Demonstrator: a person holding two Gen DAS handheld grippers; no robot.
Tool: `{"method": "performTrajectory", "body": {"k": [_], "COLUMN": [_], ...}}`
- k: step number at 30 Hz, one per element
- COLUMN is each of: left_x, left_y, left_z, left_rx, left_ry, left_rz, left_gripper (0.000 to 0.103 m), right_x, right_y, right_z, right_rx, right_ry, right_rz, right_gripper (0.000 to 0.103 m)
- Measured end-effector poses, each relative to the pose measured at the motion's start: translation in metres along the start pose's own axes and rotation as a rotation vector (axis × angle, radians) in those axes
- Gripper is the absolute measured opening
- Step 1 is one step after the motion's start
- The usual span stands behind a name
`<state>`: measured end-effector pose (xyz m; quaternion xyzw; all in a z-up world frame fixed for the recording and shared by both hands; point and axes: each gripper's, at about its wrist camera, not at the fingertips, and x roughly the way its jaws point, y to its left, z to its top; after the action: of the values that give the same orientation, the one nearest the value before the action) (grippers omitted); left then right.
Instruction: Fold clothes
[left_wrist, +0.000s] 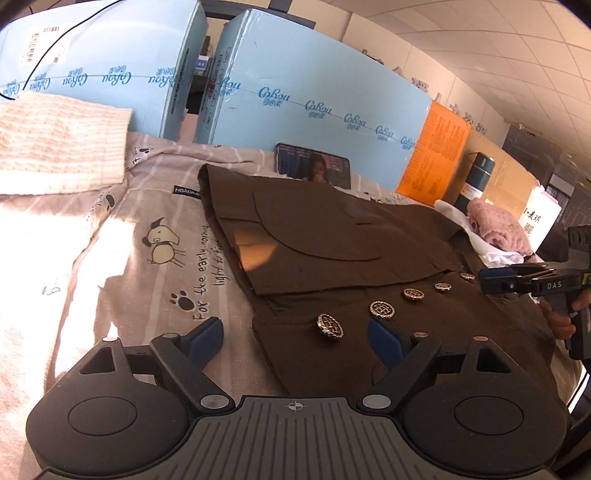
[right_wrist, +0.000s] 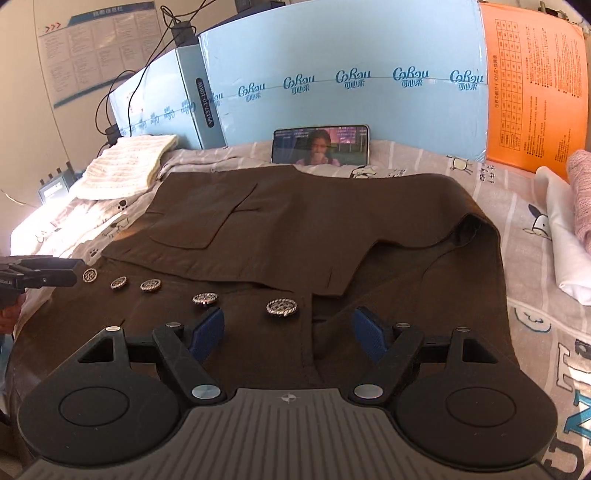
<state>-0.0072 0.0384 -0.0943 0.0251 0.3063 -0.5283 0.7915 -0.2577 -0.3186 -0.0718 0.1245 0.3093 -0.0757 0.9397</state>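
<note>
Both grippers, left (left_wrist: 295, 334) and right (right_wrist: 288, 328), fingers spread wide, empty, over brown jacket (right_wrist: 295, 236); phone (right_wrist: 320, 144) propped behind, cream knit (right_wrist: 125, 166) beside.

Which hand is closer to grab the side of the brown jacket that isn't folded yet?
Probably the right. The right gripper hangs open over the brown jacket, beside its raised, unfolded edge. The left gripper, also open, sits at the opposite side, by the end button.
</note>
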Motion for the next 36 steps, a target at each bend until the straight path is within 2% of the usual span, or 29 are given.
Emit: {"method": "performTrajectory", "body": {"k": [1, 2, 3, 4, 5, 6, 8, 12, 15, 17, 21, 25, 28, 30, 32, 33, 34, 35, 36], "left_x": [0.002, 0.004, 0.006, 0.007, 0.006, 0.005, 0.0, -0.006, -0.009, -0.005, 0.006, 0.02, 0.033, 0.037, 0.037, 0.036, 0.034, 0.03, 0.026], "left_y": [-0.006, -0.014, -0.023, -0.03, -0.033, -0.037, -0.043, -0.059, -0.061, -0.065, -0.061, -0.051, -0.048, -0.047, -0.047, -0.047, -0.046, -0.045, -0.045], "left_z": [-0.001, -0.004, -0.006, -0.009, -0.009, -0.01, -0.01, -0.012, -0.013, -0.013, -0.009, 0.003, 0.009, 0.01, 0.008, 0.008, 0.008, 0.008, 0.008], "left_rx": [0.029, 0.082, 0.14, 0.192, 0.218, 0.238, 0.262, 0.351, 0.339, 0.342, 0.341, 0.348, 0.366, 0.371, 0.395, 0.395, 0.392, 0.384, 0.375], "left_ry": [0.003, 0.007, 0.011, 0.011, 0.004, -0.004, -0.02, -0.05, -0.054, -0.051, -0.067, -0.083, -0.056, -0.021, -0.007, -0.014, -0.025, -0.042, -0.061], "left_rz": [0.005, 0.041, 0.085, 0.127, 0.15, 0.169, 0.166, 0.183, 0.135, 0.13, 0.174, 0.198, 0.208, 0.206, 0.243, 0.261, 0.279, 0.308, 0.34], "left_gripper": [0.078, 0.061, 0.055, 0.043, 0.037, 0.037, 0.029, 0.03, 0.029, 0.016, 0.003, 0.003, 0.003, 0.004, 0.016, 0.02, 0.031, 0.052, 0.064], "right_x": [0.002, 0.002, 0.002, -0.001, -0.004, -0.005, -0.009, -0.016, -0.023, -0.026, -0.03, -0.028, -0.027, -0.028, -0.029, -0.03, -0.031, -0.031, -0.032], "right_y": [0.002, 0.004, 0.006, 0.008, 0.01, 0.012, 0.014, 0.019, 0.026, 0.028, 0.029, 0.027, 0.026, 0.025, 0.024, 0.024, 0.023, 0.023, 0.023], "right_z": [-0.004, -0.01, -0.015, -0.02, -0.025, -0.027, -0.031, -0.039, -0.048, -0.051, -0.053, -0.045, -0.042, -0.043, -0.043, -0.043, -0.043, -0.043, -0.043], "right_rx": [-0.002, -0.013, -0.024, -0.044, -0.064, -0.074, -0.094, -0.142, -0.182, -0.198, -0.211, -0.196, -0.194, -0.19, -0.185, -0.183, -0.181, -0.179, -0.179], "right_ry": [0.016, 0.018, 0.019, 0.008, -0.002, -0.007, -0.017, -0.039, -0.059, -0.07, -0.094, -0.122, -0.124, -0.123, -0.122, -0.121, -0.121, -0.12, -0.121], "right_rz": [-0.005, -0.016, -0.026, -0.025, -0.025, -0.031, -0.043, -0.068, -0.08, -0.093, -0.13, -0.166, -0.201, -0.226, -0.251, -0.263, -0.275, -0.288, -0.301], "right_gripper": [0.073, 0.072, 0.069, 0.063, 0.06, 0.053, 0.046, 0.026, 0.019, 0.017, 0.014, 0.014, 0.014, 0.018, 0.031, 0.045, 0.05, 0.056, 0.064]}}
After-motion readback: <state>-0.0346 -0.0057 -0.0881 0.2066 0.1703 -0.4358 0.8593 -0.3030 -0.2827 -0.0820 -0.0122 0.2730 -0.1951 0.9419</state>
